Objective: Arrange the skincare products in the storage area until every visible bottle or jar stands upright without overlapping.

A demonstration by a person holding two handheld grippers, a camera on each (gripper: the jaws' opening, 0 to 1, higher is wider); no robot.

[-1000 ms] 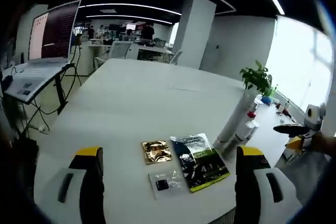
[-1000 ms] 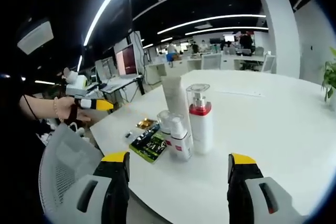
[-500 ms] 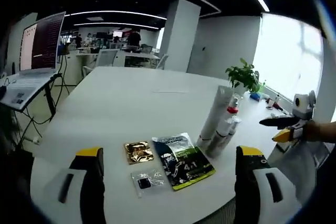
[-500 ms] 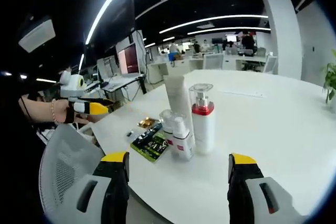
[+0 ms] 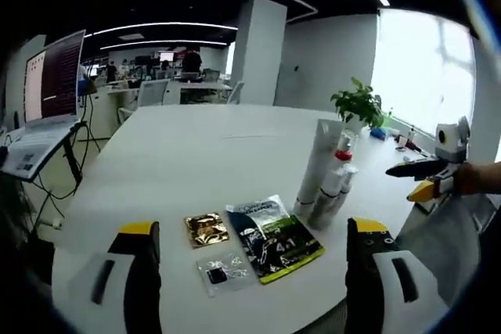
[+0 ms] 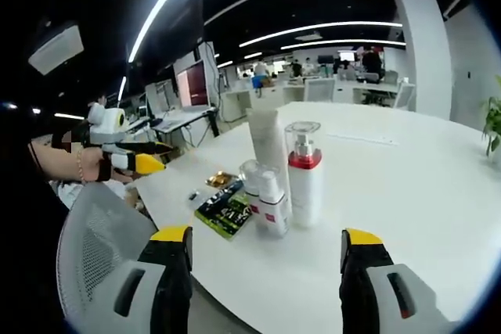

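White table [image 6: 407,193], with the skincare cluster near its edge: tall tube [image 6: 267,143], pump bottle [image 6: 304,174], small spray bottle [image 6: 272,203] and a clear-capped bottle [image 6: 250,180], all upright and crowded together. Beside them lie a dark sachet [image 5: 274,238], gold sachet [image 5: 206,229] and clear packet [image 5: 221,271]. Left gripper [image 5: 246,271] and right gripper [image 6: 266,271] hover spread, empty. Risk: a jaw nudging one bottle likely topples its neighbours.

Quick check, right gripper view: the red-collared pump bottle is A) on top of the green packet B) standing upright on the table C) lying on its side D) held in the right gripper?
B: the pump bottle stands upright on the white table, beside the tall tube.
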